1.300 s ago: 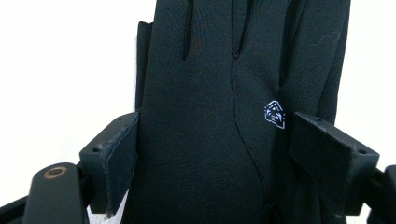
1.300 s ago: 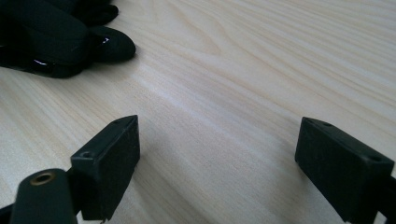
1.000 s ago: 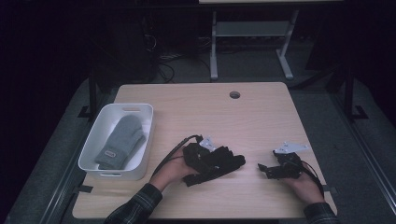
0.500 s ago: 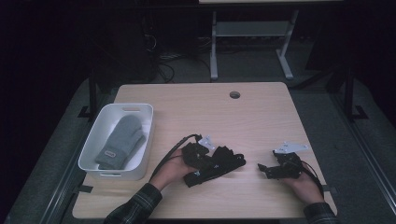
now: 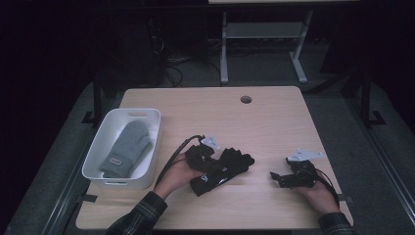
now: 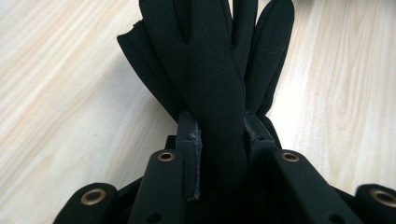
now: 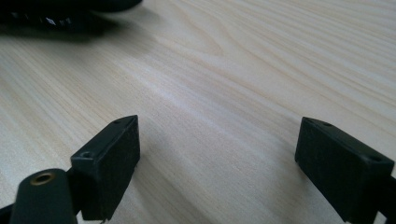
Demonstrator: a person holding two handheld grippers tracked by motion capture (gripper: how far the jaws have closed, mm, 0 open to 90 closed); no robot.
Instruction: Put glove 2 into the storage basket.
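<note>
At the left of the high view a white plastic bin [image 5: 97, 155] sits on the wooden table [image 5: 274, 122] with a grey mitten [image 5: 126, 149] lying inside it. Just right of the bin, low in the frame's centre, the left gripper [image 5: 219, 169] has just been closing on a black glove [image 5: 230, 169]; in the left gripper view its jaws now pinch a bunched fold of the glove [image 6: 215, 70] between the pads, with the fingers fanning out towards the top of the frame over the wood. The hold takes in only that narrow fold, so the rest of the fabric could drag on the tabletop, slide out of the pinch, or catch on the bin's near wall if carried low. At lower right the right gripper [image 5: 280, 177] rests on the table, well apart from the glove, its jaws [image 7: 219, 158] spread wide with nothing between them, so it gives no support if the glove slips
</note>
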